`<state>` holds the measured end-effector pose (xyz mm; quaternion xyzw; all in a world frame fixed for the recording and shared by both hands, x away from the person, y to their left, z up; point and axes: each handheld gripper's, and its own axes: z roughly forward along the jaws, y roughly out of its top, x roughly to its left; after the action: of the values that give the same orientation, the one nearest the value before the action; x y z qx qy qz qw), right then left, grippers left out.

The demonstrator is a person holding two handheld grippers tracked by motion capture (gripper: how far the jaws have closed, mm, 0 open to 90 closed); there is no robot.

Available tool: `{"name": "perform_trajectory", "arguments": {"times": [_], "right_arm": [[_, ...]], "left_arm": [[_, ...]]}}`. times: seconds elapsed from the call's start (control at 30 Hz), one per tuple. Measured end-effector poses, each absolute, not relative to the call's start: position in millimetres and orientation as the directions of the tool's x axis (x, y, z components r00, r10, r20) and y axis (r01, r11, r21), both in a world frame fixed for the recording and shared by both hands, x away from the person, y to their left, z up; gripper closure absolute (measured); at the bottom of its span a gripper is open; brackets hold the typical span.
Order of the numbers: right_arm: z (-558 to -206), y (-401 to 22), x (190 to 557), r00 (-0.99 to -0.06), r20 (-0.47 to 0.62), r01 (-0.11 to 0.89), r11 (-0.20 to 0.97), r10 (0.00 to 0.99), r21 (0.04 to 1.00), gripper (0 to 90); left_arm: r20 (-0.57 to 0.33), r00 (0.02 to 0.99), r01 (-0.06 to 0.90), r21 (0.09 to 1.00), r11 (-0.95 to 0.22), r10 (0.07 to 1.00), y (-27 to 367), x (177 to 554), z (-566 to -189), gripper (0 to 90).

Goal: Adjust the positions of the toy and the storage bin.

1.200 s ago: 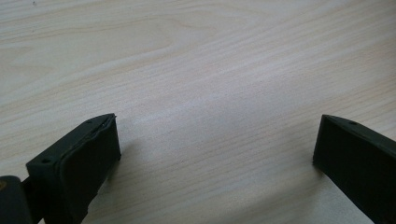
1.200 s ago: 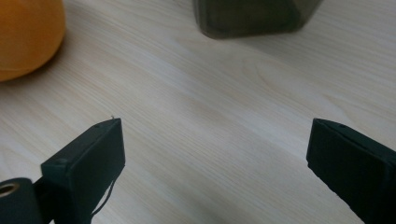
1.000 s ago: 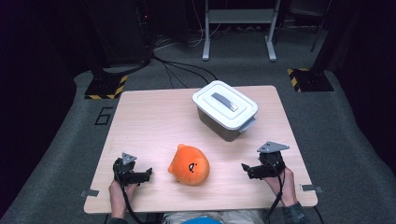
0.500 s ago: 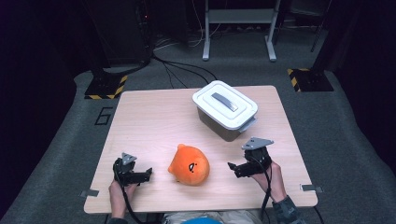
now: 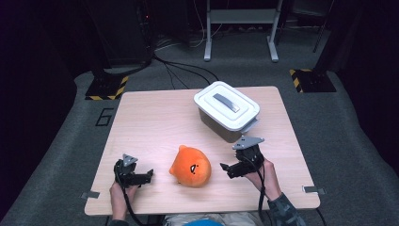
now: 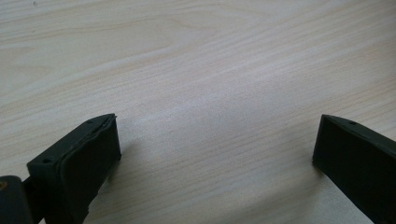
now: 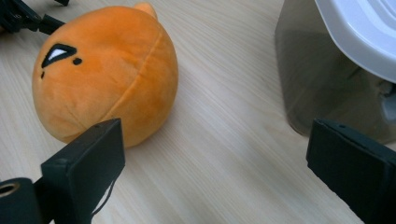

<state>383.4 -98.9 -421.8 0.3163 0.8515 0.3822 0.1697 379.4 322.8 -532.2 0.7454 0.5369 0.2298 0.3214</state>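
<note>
The orange plush toy [image 5: 190, 166] lies on the wooden table [image 5: 155, 122], near the front edge and about midway between my two grippers. In the high view its small dark face marking points toward the right and slightly toward me. In the right gripper view the plush toy [image 7: 105, 72] sits at the upper left, resting flat on the wood, with one black jaw low in front of its lower edge; I cannot tell whether that jaw touches the fabric.

My right gripper [image 5: 231, 168] is just beside the toy on its right, jaws spread wide and pointing toward it, with nothing between them but bare table. It has moved in toward the toy from farther right over the last second. The grey plate on top of it sits close to the near corner of the box.

The box [image 5: 226, 112] stands behind the right gripper, toward the back right of the table, a grey-brown tub with a white lid and a grey handle, set at an angle.

My left gripper [image 5: 143, 176] rests near the front left of the table, apart from the toy, its jaws wide open over bare wood, just as before.
</note>
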Motion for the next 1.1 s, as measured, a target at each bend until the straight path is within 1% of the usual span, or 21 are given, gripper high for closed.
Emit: {"name": "perform_trajectory", "arguments": {"times": [0.87, 1.1], "right_arm": [[-405, -53, 384, -0.812, -0.050, 0.352, 0.557, 0.582, 0.752, 2.8], [-403, -36, 386, -0.841, -0.039, 0.339, 0.581, 0.540, 0.740, 2.3]], "left_arm": [[-0.002, 0.317, 0.652, 0.726, -0.216, 0.948, 323, 379, -532, 0.7], [-0.002, 0.317, 0.653, 0.726, -0.217, 0.948, 323, 379, -532, 0.7]]}}
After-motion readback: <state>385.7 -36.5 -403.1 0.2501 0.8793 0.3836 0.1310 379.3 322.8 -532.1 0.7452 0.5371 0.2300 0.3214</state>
